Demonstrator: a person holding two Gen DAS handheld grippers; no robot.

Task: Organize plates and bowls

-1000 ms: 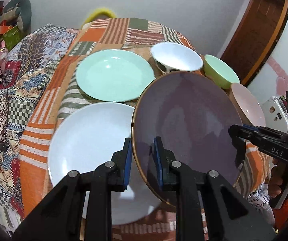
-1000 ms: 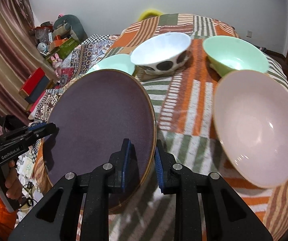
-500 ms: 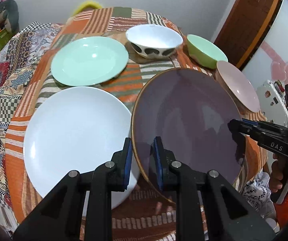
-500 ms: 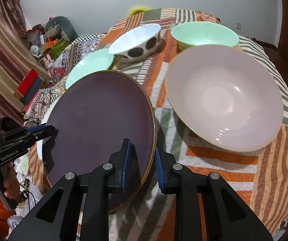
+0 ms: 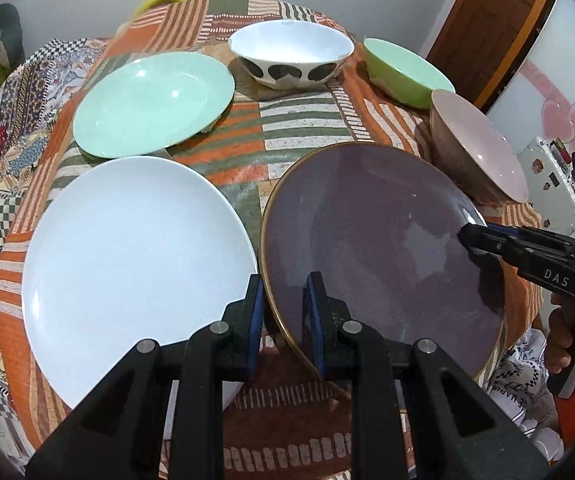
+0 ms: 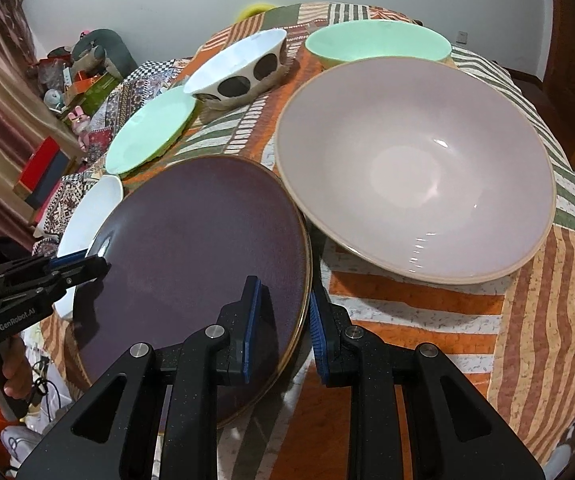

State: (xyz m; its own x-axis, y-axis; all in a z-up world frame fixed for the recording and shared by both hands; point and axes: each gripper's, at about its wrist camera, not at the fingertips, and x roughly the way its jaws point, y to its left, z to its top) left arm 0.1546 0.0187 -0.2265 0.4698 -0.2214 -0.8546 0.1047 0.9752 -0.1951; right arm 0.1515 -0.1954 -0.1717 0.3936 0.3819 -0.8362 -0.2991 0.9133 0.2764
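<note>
A: Item one: purple plate (image 5: 375,248), gold-rimmed. We hold it off the worktop (image 5: 303,128), between the white plate (image 5: 127,264) and the pink bowl (image 6: 419,168). Left hand-held gripper (image 5: 285,312) nearly closed, pads clamped on the near-left rim. Right hand-held gripper (image 6: 283,320) likewise pinched on the opposite rim.

B: Agreed. Item two: mint plate (image 5: 151,100), flat on the patchwork cloth behind the white one. Items three and four: spotted white bowl (image 5: 291,54) and green bowl (image 5: 407,70), both at the far side.

A: Hazards, as we judge them. Both grips sit on thin edge only; if our two hands drift apart or twist unevenly, the glazed rim could slide out of one pair of pads and the plate would drop.

B: Add: in the right wrist view its far edge looks very close to the pink bowl's rim. Whether they touch, we cannot tell. Lowering carelessly could chip either, or land it on the white plate's edge.
</note>
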